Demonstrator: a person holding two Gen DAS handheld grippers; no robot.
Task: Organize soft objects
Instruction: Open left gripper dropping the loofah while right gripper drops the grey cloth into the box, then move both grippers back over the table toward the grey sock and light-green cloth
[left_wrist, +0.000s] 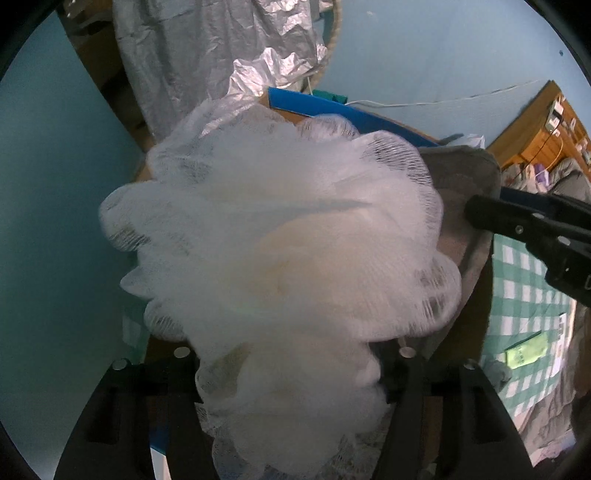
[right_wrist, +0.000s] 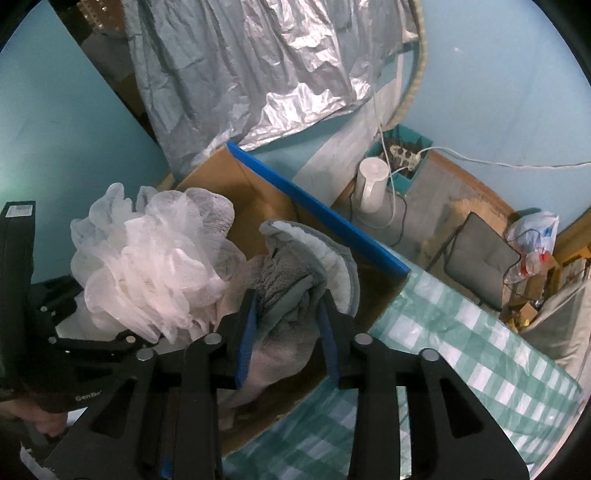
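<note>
A white mesh bath sponge fills the left wrist view, and my left gripper is shut on its lower part. It hangs over an open cardboard box with a blue rim. My right gripper points down into the box, shut on a bunched grey towel with a white lining. The sponge sits just left of the towel, touching it. In the left wrist view the towel shows behind the sponge. The box floor under both is mostly hidden.
A green-and-white checked cloth covers the surface right of the box. Crinkled silver sheeting hangs behind it. On the floor beyond stand a white jug, a teal box holding a power strip, a grey chair and a plastic bag.
</note>
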